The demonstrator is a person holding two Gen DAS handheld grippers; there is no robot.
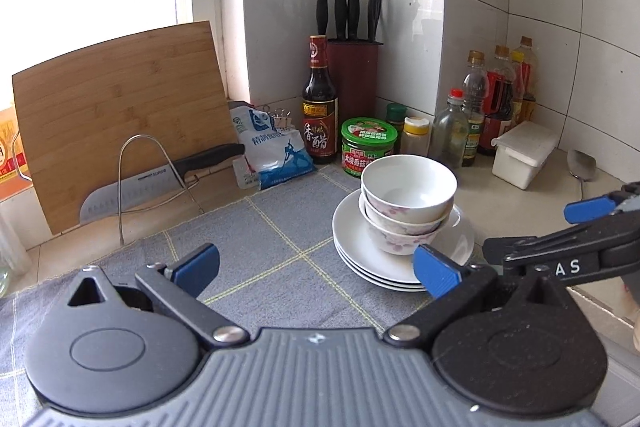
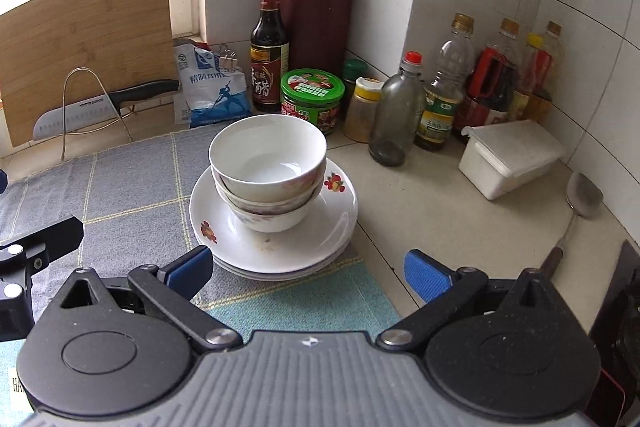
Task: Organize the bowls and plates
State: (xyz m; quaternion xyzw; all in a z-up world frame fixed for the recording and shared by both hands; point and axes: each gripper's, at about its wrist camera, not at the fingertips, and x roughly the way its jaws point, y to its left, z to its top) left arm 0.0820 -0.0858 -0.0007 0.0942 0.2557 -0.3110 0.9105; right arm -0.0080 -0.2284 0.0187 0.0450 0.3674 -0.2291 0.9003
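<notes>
Three white bowls (image 1: 406, 203) (image 2: 268, 163) with pink flower prints are nested on a stack of white plates (image 1: 360, 259) (image 2: 320, 239) at the right edge of a grey checked mat (image 1: 248, 251) (image 2: 120, 187). My left gripper (image 1: 316, 267) is open over the mat, its right fingertip just in front of the plates' near rim. My right gripper (image 2: 306, 273) is open too, a little short of the plates' near rim, with nothing between its fingers. The right gripper's blue-tipped fingers (image 1: 592, 209) show at the right edge of the left wrist view.
Behind the stack stand a green-lidded jar (image 2: 312, 99), a vinegar bottle (image 2: 268, 43), a knife block (image 2: 316, 23) and several oil and sauce bottles (image 2: 440, 87). A white lidded box (image 2: 508, 159) and a metal spatula (image 2: 580, 203) lie right; a cutting board and knife (image 1: 160, 179) left.
</notes>
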